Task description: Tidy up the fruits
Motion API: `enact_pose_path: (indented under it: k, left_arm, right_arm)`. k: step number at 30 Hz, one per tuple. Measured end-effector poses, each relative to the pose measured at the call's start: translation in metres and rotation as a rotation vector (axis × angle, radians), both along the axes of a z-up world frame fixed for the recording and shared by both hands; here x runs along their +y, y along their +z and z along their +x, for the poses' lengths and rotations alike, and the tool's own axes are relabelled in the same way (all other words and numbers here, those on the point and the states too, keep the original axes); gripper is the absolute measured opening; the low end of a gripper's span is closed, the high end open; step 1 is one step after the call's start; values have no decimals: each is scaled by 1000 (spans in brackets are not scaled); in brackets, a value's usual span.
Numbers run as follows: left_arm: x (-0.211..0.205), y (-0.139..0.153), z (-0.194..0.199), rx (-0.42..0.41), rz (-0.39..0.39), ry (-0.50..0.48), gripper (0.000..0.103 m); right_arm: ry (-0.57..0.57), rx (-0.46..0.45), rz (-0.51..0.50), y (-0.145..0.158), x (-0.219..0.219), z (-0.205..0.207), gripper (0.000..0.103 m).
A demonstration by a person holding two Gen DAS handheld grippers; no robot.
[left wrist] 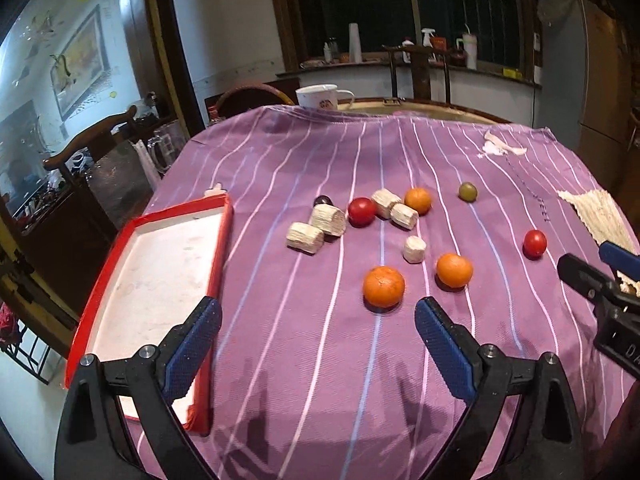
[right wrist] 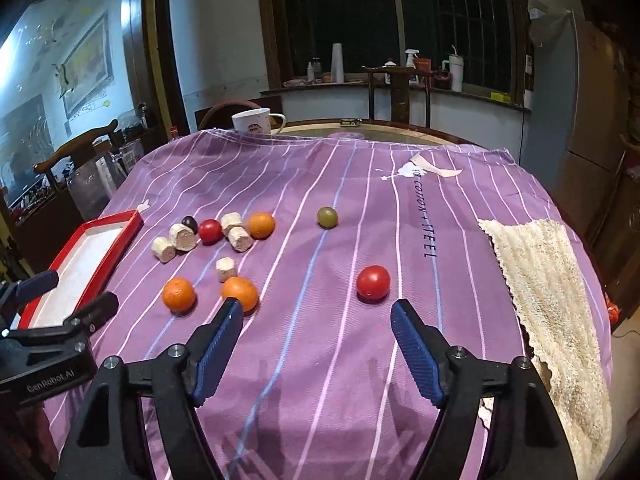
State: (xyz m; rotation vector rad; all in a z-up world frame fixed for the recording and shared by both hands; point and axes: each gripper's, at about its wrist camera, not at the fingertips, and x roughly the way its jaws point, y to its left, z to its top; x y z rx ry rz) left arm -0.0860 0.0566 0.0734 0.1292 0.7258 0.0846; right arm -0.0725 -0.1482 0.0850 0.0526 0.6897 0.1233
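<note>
The red tomato (right wrist: 373, 283) sits alone on the purple cloth (right wrist: 320, 360), just ahead of my right gripper (right wrist: 316, 344) and a bit right of its middle. I think this is the fruit to grab now. To do it well I should slide the right gripper a little right so the tomato sits between both pads, go low, and squeeze softly so it does not roll or squash.

The right gripper is spread apart and empty, tipped down at the cloth.

My left gripper (left wrist: 318, 346) is spread wide too, holding nothing. The nearest orange (left wrist: 383, 286) lies just ahead of it. The red tray (left wrist: 218, 256) rests on its left and has no fruit in it yet.
</note>
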Motion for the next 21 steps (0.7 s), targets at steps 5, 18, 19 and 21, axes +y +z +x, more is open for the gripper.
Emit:
enact_pose_path:
  k: [5, 18, 19, 21]
  left_arm:
    - [-4, -10, 11, 39, -13, -10, 97]
    - [0, -33, 35, 127, -97, -42, 97]
    - [1, -34, 36, 130, -103, -38, 97]
    - [4, -36, 38, 139, -114, -33, 97]
  right_arm:
    - [-8, 37, 29, -10, -8, 11, 81]
    - [-6, 135, 39, -13, -31, 39, 81]
    - [-15, 142, 46, -13, -33, 41, 81]
    - [-27, 153, 67, -12, -40, 45, 81]
